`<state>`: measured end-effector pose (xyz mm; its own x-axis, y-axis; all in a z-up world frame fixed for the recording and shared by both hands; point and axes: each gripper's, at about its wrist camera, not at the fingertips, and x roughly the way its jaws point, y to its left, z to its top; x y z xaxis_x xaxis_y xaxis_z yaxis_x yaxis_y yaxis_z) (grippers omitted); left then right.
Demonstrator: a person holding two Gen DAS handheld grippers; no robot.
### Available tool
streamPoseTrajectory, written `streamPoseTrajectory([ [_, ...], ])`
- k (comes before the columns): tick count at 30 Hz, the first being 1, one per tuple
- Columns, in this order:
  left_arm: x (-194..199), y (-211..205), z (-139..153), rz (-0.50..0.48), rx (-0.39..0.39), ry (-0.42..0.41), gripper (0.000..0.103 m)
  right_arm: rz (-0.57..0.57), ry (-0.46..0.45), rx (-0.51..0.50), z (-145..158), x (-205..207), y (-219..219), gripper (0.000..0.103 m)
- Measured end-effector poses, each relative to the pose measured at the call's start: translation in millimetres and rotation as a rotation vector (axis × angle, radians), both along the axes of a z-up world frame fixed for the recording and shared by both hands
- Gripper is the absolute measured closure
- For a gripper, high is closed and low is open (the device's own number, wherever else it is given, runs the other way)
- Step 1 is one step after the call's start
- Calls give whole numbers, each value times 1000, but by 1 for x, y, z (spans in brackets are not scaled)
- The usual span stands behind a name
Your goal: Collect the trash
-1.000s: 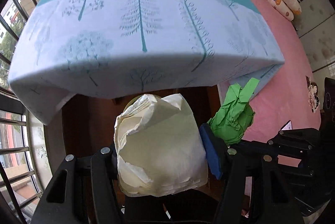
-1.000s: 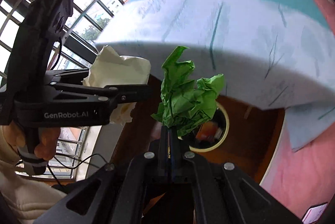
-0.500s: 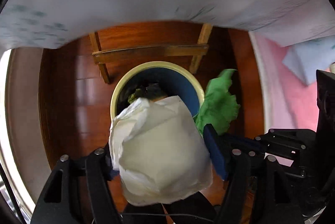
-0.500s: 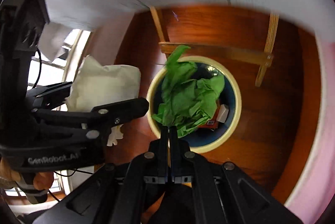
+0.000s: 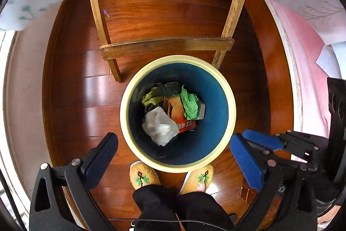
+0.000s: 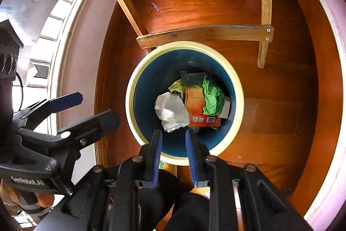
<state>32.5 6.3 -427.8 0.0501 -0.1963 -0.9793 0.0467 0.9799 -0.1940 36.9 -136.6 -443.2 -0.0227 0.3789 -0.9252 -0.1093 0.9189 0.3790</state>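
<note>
Left wrist view: left gripper [image 5: 173, 142] hangs above the round bin with cream rim and blue inner wall [image 5: 225, 88], its blue-padded fingers [image 5: 246, 159] spread wide and holding nothing.
Right wrist view: right gripper [image 6: 172, 138] is released too, its thin blue fingers [image 6: 156, 153] parted over the bin's near rim [image 6: 132, 101], empty.
White trash: crumpled cream-white paper wad [image 5: 160, 126] lies inside the bin, on the left of the pile [image 6: 172, 111].
Green trash: crumpled bright green paper [image 5: 190, 102] lies inside the bin on the right [image 6: 213, 98], resting on an orange printed carton [image 6: 197, 105].
Bin position: on the reddish wooden floor [image 5: 151, 15], just in front of a pale wooden frame's crossbar [image 5: 166, 46].
Person: two yellow knitted slippers [image 5: 143, 174] touch the bin's near side.
Neighbouring tool: left gripper also shows at the left edge of the right wrist view [image 6: 86, 111], beside the bin.
</note>
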Motion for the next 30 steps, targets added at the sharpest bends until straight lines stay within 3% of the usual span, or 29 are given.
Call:
streamPoseTrajectory([
  [6, -4, 5, 37, 6, -3, -29, 1, -53, -17, -15, 34, 0, -8, 80],
  [15, -10, 16, 121, 9, 8, -76, 1, -133, -48, -64, 107, -6, -14, 80],
  [21, -15, 29, 188, 16, -4, -102, 1, -145, -50, -67, 168, -16, -11, 80],
  [30, -12, 53, 300, -22, -1, -233, 1, -151, -145, -56, 276, -9, -4, 80],
])
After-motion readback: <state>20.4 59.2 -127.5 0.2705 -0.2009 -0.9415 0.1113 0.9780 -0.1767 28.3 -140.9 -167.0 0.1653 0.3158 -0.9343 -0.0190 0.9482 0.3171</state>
